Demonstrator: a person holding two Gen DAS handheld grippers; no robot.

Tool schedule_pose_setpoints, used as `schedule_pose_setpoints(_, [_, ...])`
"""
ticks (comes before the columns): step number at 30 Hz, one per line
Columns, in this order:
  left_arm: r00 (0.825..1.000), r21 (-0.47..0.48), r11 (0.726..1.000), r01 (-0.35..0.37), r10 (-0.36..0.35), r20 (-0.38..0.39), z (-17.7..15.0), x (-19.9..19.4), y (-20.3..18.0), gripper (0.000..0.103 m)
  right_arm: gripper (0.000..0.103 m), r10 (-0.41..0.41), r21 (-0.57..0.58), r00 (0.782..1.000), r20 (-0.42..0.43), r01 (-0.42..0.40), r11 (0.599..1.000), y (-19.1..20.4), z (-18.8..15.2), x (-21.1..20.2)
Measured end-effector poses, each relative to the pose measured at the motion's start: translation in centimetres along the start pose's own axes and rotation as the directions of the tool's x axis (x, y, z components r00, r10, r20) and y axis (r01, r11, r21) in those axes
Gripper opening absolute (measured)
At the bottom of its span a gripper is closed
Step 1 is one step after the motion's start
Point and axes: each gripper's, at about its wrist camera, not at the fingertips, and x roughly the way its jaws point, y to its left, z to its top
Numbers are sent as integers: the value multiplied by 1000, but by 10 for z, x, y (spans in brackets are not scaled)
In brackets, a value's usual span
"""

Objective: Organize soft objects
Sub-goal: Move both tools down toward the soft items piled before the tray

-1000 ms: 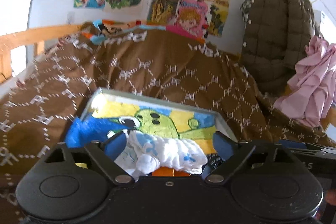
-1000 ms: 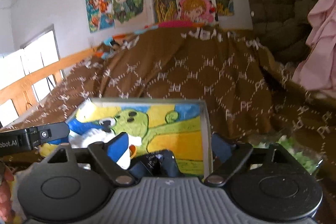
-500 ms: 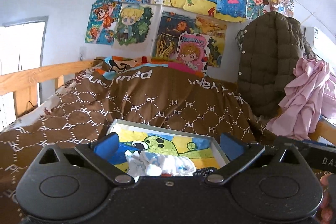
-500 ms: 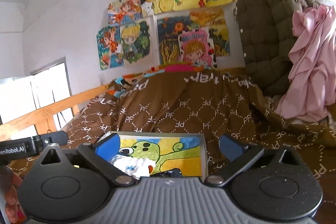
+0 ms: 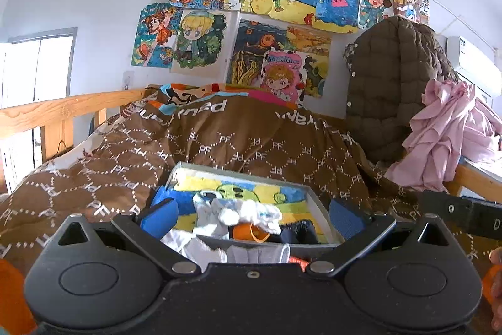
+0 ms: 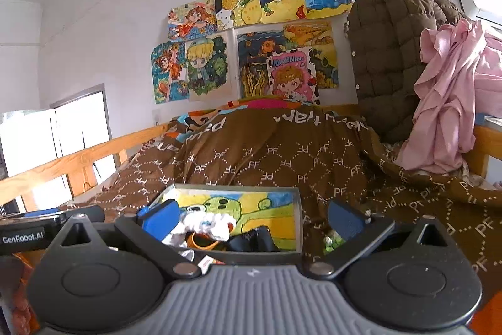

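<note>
Resting in the shallow grey box (image 5: 320,206) with its cartoon-painted floor on the brown quilted bed, the crumpled white cloth (image 5: 238,214) lies beyond both wide-open, empty tongs, left (image 5: 251,215) and right (image 6: 251,218).

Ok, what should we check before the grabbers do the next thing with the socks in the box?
1. Left gripper jaws wide apart, nothing held: ok.
2. Right gripper jaws wide apart, nothing held: ok.
3. White sock lies inside the box: ok.
4. Dark sock also inside the box: ok.
5. Box sits flat on the brown quilt: cannot tell, its near edge is hidden.
6. All soft things packed: not ok, something white lies in front of the box.
</note>
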Motion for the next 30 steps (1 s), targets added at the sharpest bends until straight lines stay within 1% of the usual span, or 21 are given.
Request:
schedule_pose_setpoints(7, [1000,22,1000,8,-8,-22,-11,-16,-3,102,103,-22,-20,999,-30,21,1000,4,-13,-19])
schedule_pose_setpoints(9, [999,32,999,9,-8,-33,-13,-20,-4,102,103,-38,-34,998,-51,36,999,5,-16,-21])
schedule_pose_setpoints(13, [997,46,999,18,-14,-82,-21,-25,-4,102,103,-67,-46,990,-121,61,997,6,-22,-21])
schedule_pose_setpoints(17, [992,68,997,23,-14,-128,-26,-27,-3,102,103,-84,-63,983,-166,75,995,7,-27,-21])
schedule_pose_setpoints(21, [985,98,995,33,-16,-170,-32,-26,-6,102,103,-96,-81,971,-221,80,993,9,-33,-17])
schedule_pose_setpoints(25, [980,134,990,41,-13,-198,-38,-24,-10,102,103,-113,-100,950,-290,87,991,10,-39,-9])
schedule_pose_setpoints(30, [972,146,989,35,0,-235,-41,-18,-12,102,103,-118,-105,930,-349,86,991,9,-45,-1])
